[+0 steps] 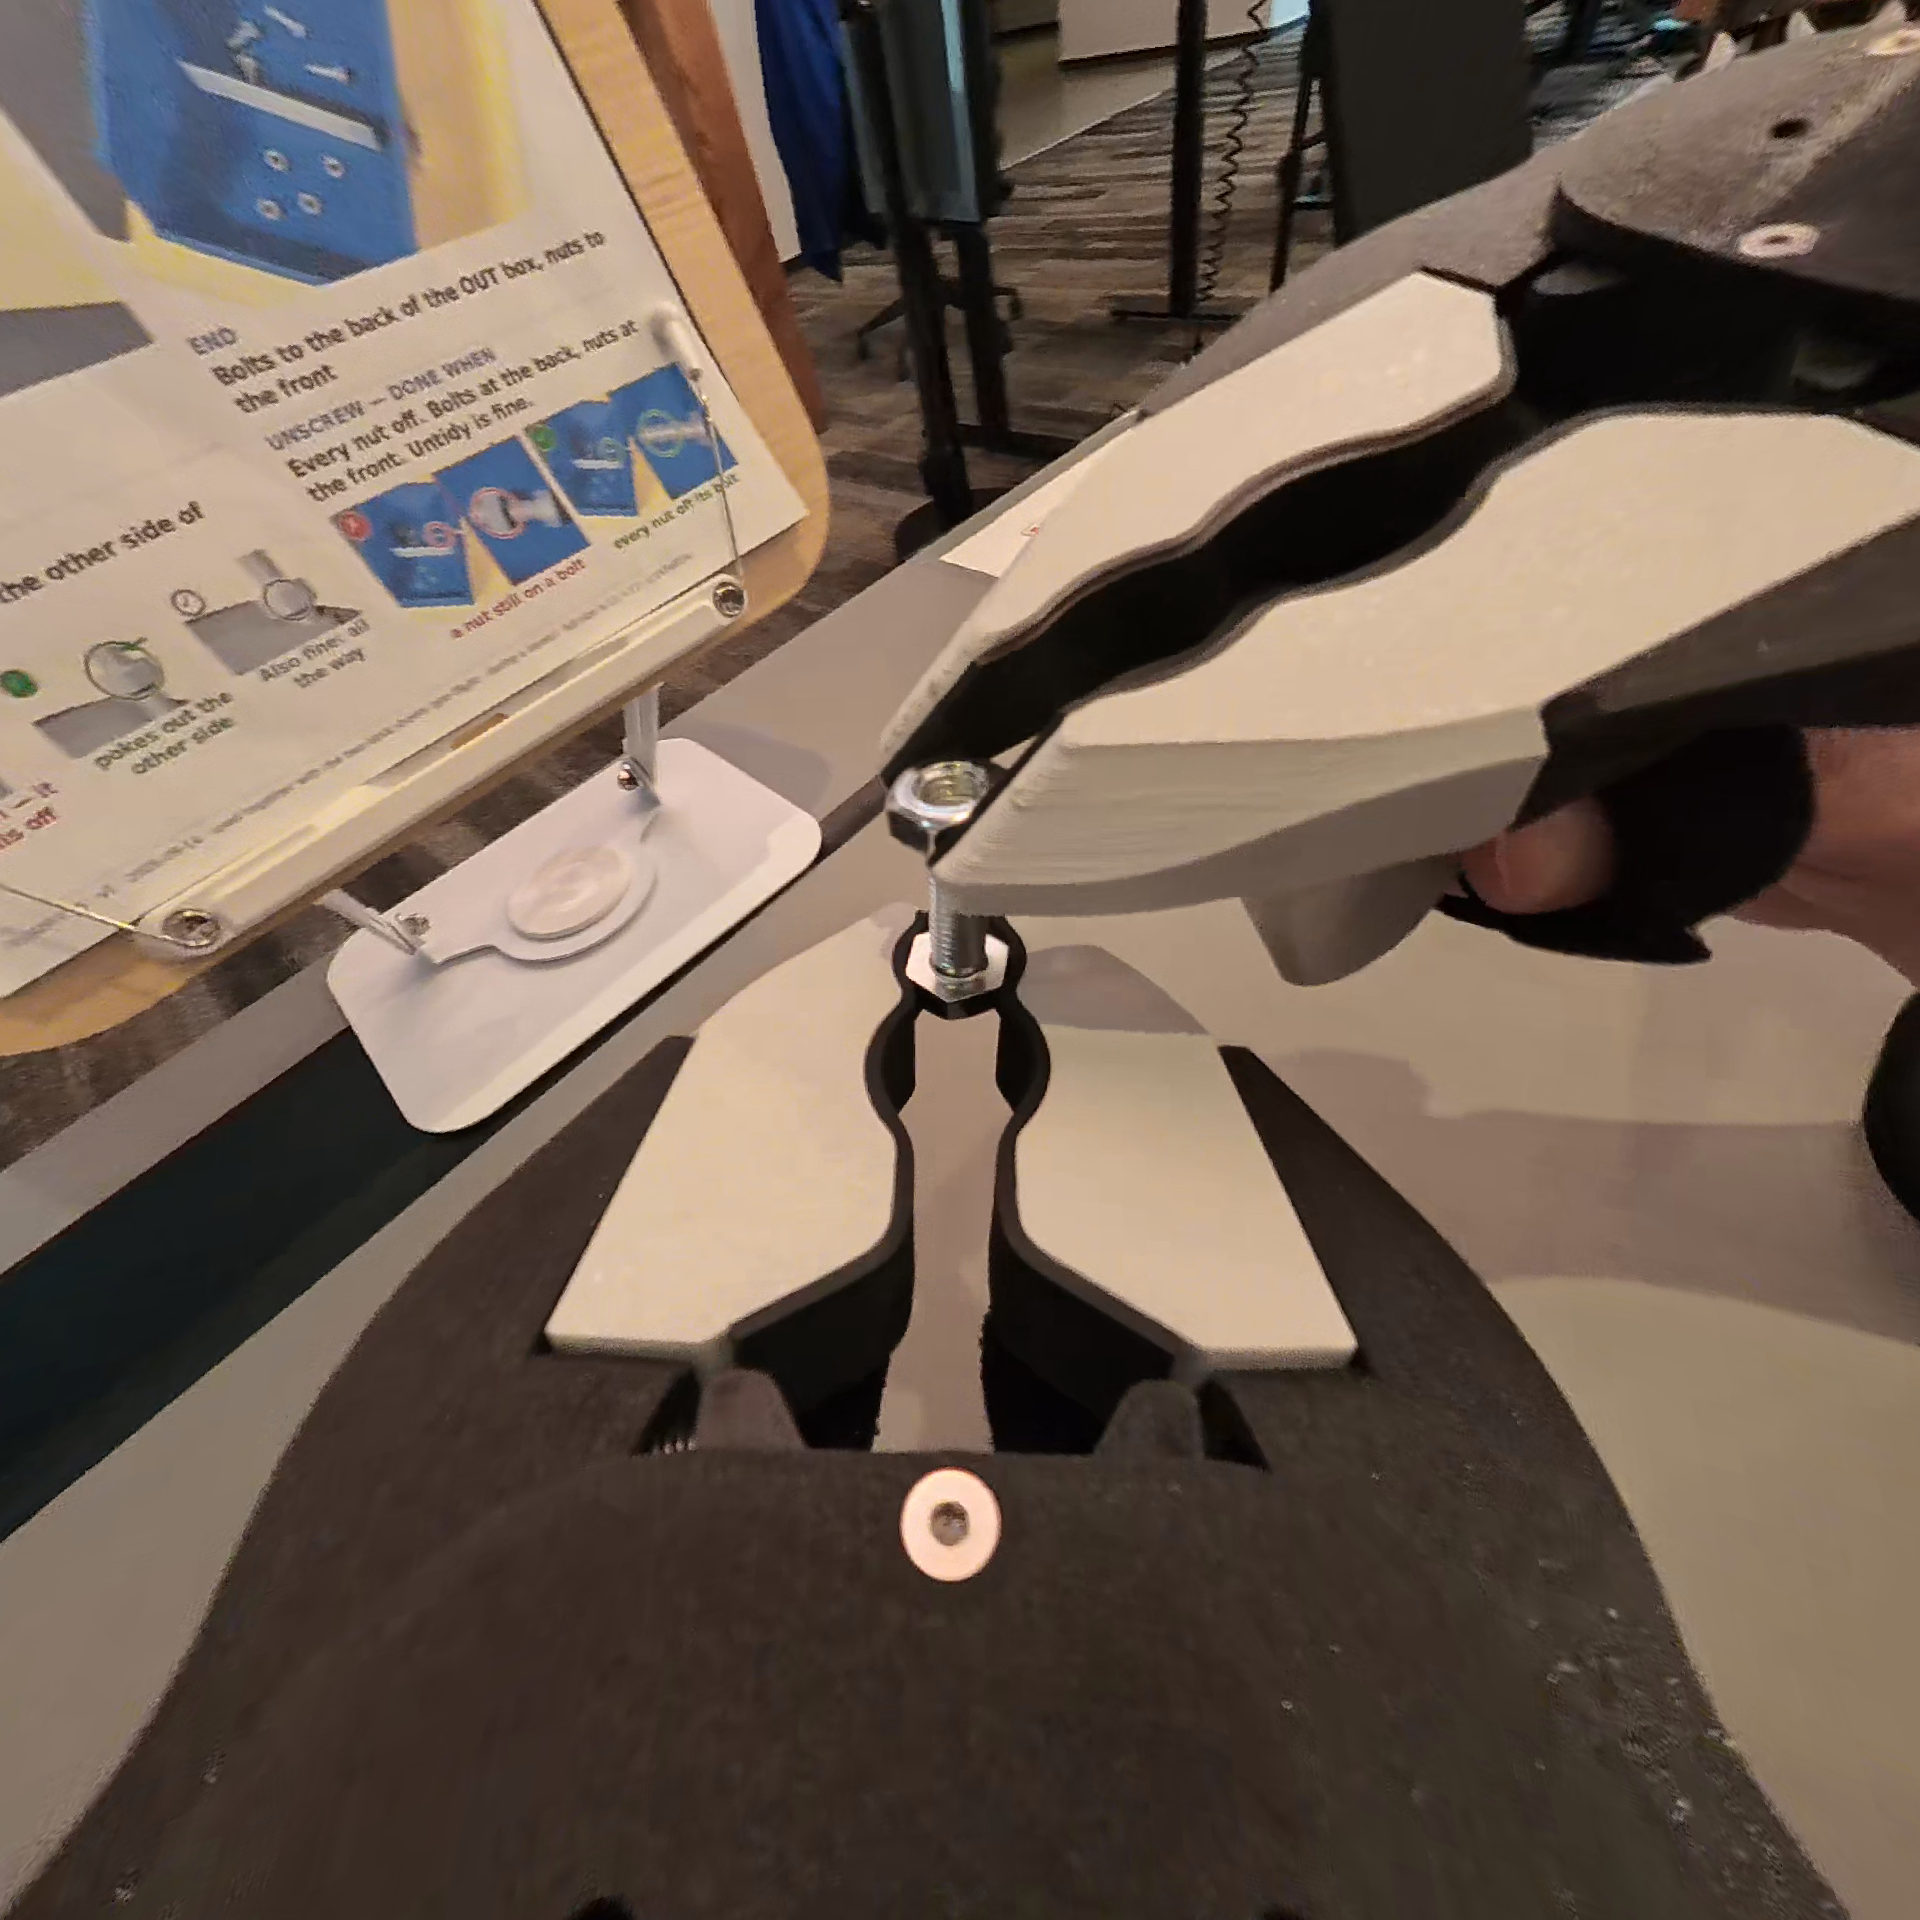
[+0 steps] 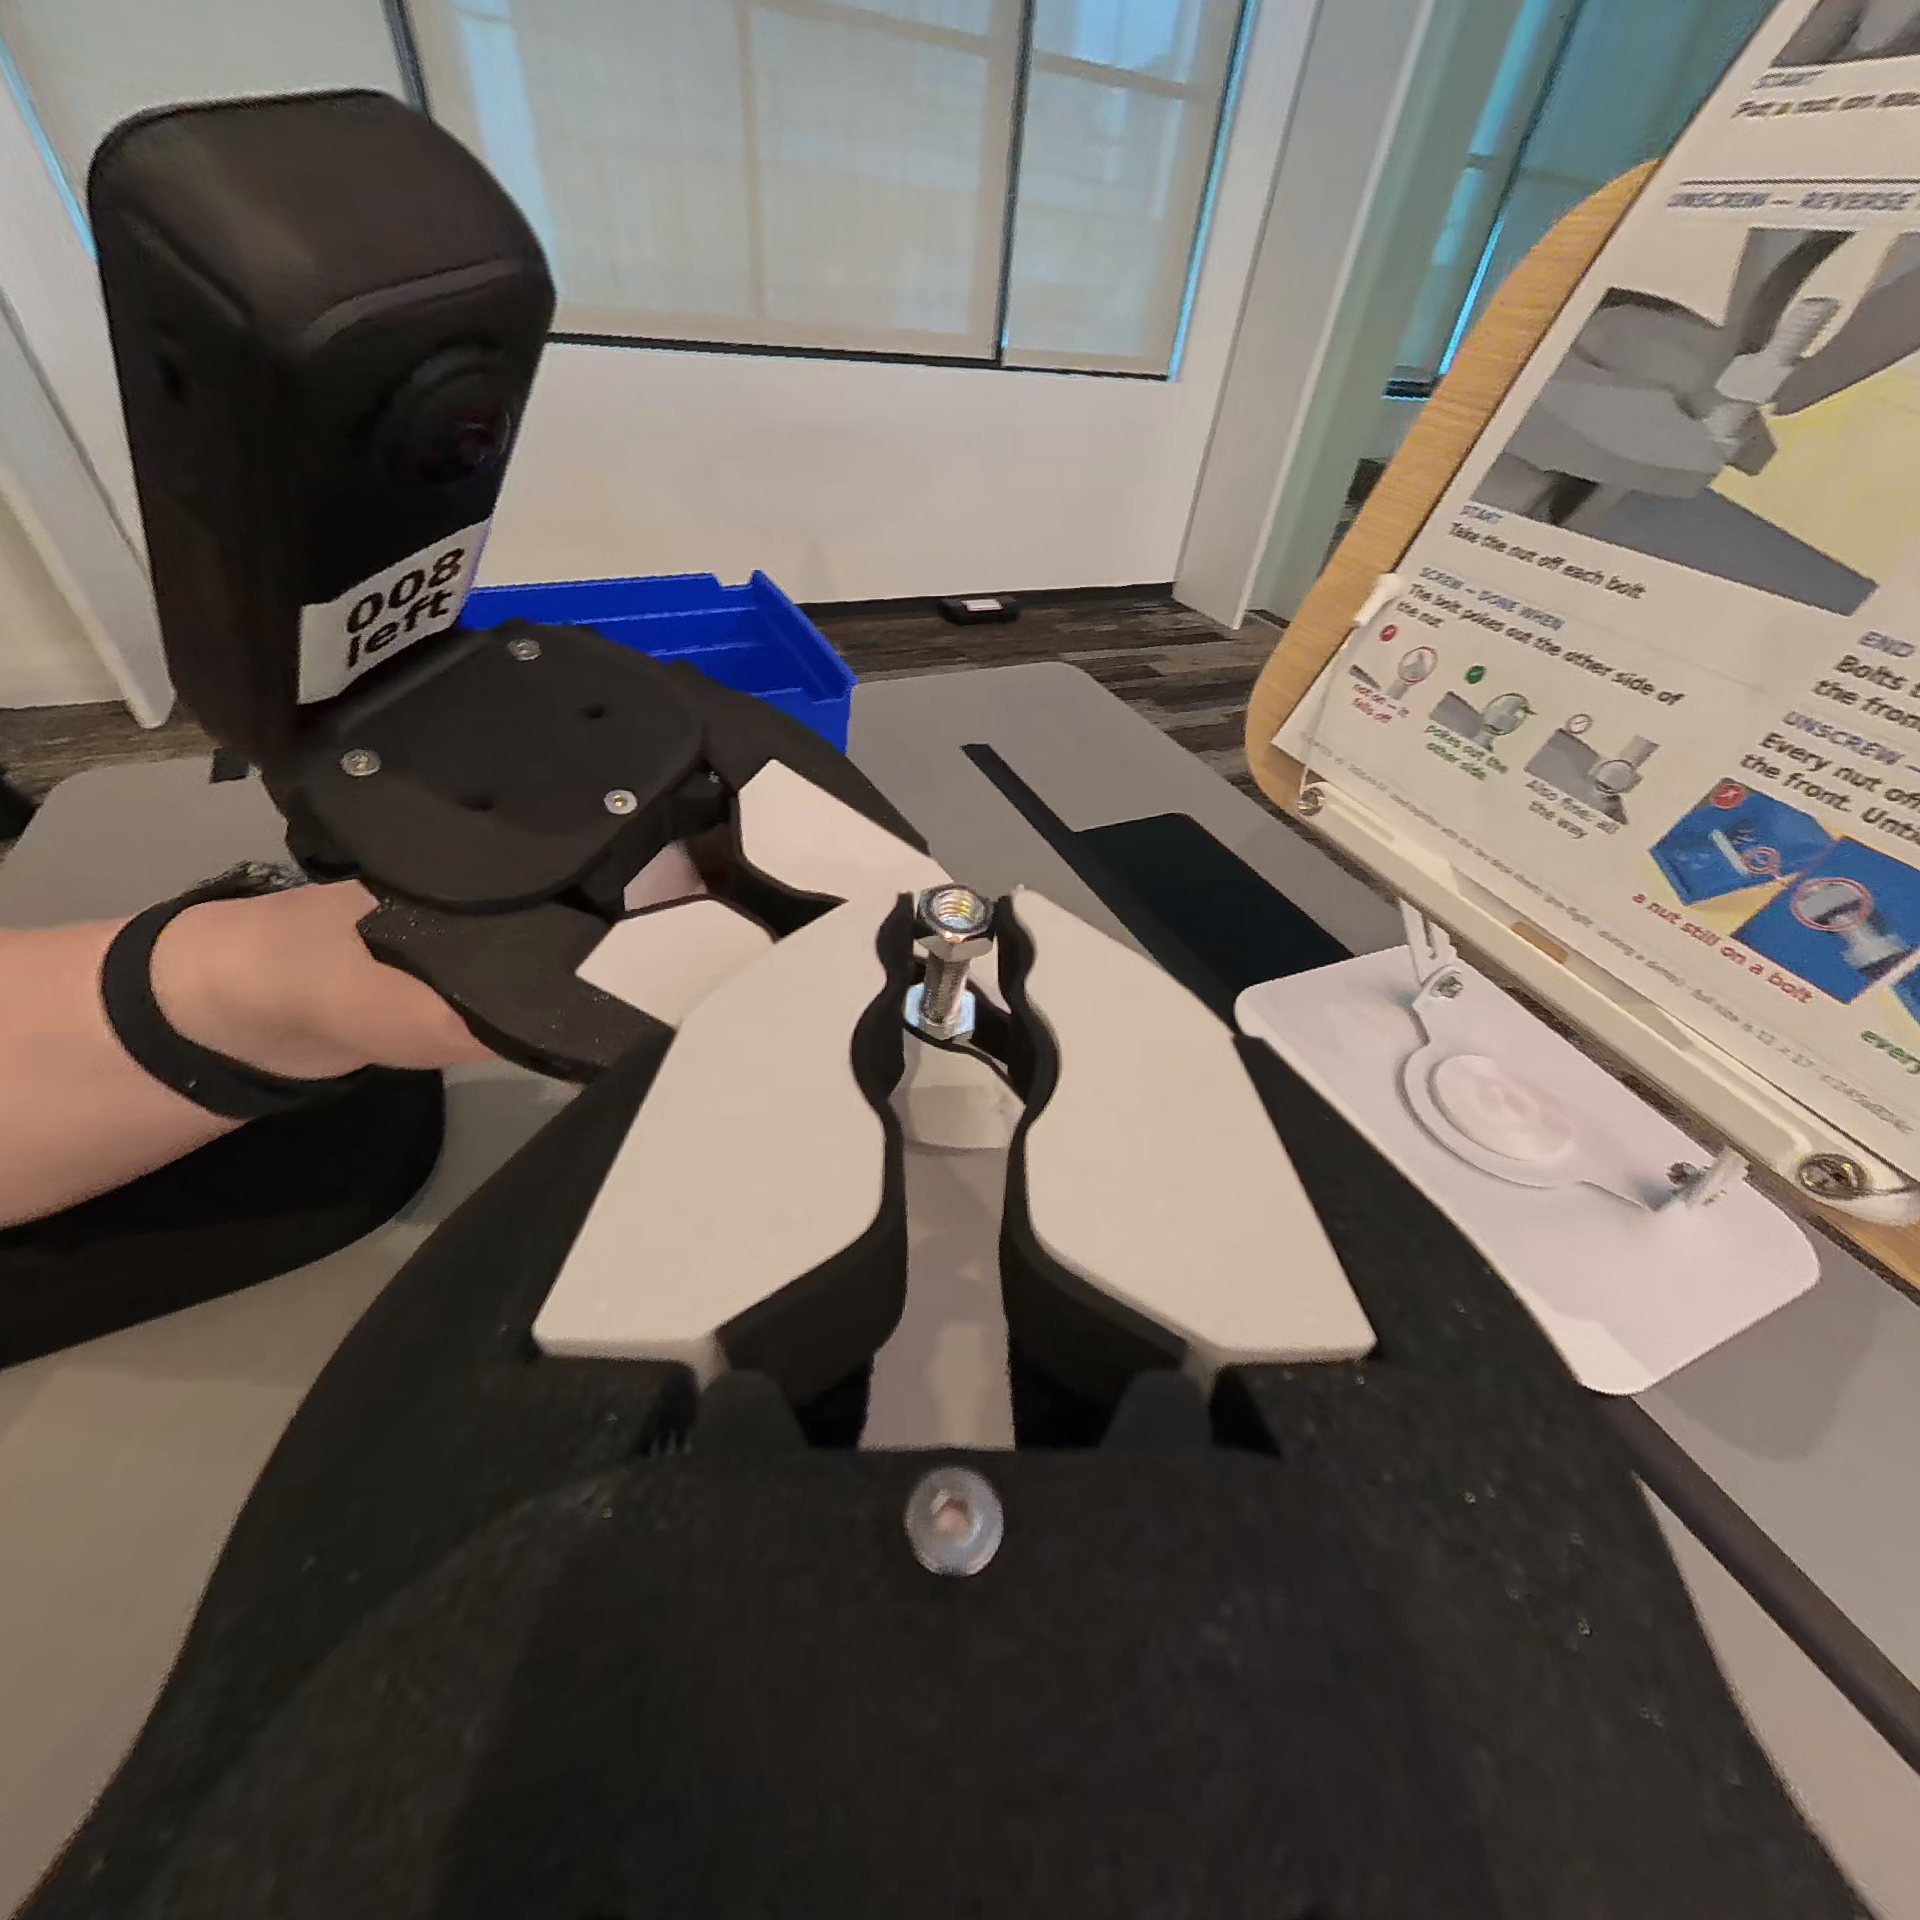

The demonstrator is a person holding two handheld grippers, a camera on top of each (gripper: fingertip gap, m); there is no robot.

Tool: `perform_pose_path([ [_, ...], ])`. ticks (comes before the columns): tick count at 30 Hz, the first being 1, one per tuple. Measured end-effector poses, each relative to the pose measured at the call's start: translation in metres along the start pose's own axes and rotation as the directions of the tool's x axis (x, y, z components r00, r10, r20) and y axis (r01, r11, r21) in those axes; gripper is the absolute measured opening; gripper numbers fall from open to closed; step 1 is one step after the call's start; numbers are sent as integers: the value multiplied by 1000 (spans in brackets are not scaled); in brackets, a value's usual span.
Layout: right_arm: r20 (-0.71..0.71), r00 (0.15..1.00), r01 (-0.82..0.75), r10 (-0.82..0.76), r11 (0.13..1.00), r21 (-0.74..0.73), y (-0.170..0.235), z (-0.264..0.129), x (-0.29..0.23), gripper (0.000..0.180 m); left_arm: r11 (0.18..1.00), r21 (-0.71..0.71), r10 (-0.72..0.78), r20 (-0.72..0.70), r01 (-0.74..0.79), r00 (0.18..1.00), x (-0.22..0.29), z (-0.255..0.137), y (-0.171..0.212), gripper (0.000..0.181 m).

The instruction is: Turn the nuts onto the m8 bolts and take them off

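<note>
A silver bolt [image 1: 951,925] stands upright above the grey table [image 1: 1558,1351]. My left gripper [image 1: 958,982] is shut on its hex head [image 1: 951,971] at the bottom. A silver nut [image 1: 940,795] sits at the top end of the thread. My right gripper [image 1: 951,821] comes in from the right and is shut on that nut. In the right wrist view, my right gripper [image 2: 951,920] clamps the nut [image 2: 951,912], with the bolt shaft [image 2: 940,982] below it. The left gripper [image 2: 935,1044] reaches in from the left underneath and holds the bolt head [image 2: 938,1023].
An instruction sheet on a wooden board [image 1: 416,468] leans on a white stand base [image 1: 582,935] at the table's far edge; it also shows in the right wrist view [image 2: 1610,727]. A blue bin [image 2: 675,644] stands behind the left gripper. Gloved hands [image 1: 1662,831] hold both grippers. Some 5 cm of space lies between my two pairs of fingers.
</note>
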State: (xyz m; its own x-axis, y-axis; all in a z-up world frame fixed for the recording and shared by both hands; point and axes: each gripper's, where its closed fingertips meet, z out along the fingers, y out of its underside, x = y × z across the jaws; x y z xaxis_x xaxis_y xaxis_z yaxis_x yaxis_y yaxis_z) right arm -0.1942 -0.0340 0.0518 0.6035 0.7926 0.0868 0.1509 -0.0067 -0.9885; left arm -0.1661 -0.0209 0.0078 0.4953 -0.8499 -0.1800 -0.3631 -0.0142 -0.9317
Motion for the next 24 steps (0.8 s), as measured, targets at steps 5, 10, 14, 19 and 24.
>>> perform_pose_path([
  [5,-43,999,22,-22,1000,-5,-2,2,-1,15,1000,3,-17,0,17,1000,-2,-2,-1,10],
  [10,-2,1000,-3,3,1000,0,-2,0,-1,15,999,7,-36,-43,37,998,2,-1,-1,10],
  [14,33,999,37,-38,999,9,-6,-7,-2,31,999,16,-47,-89,49,995,8,-3,-4,10],
  [19,205,972,113,-113,994,10,-12,-35,-14,31,1000,4,0,-238,1,971,29,-8,-4,10],
  [24,375,915,173,-147,984,-37,0,-62,-32,31,996,56,87,-486,-69,870,69,-19,1,10],
])
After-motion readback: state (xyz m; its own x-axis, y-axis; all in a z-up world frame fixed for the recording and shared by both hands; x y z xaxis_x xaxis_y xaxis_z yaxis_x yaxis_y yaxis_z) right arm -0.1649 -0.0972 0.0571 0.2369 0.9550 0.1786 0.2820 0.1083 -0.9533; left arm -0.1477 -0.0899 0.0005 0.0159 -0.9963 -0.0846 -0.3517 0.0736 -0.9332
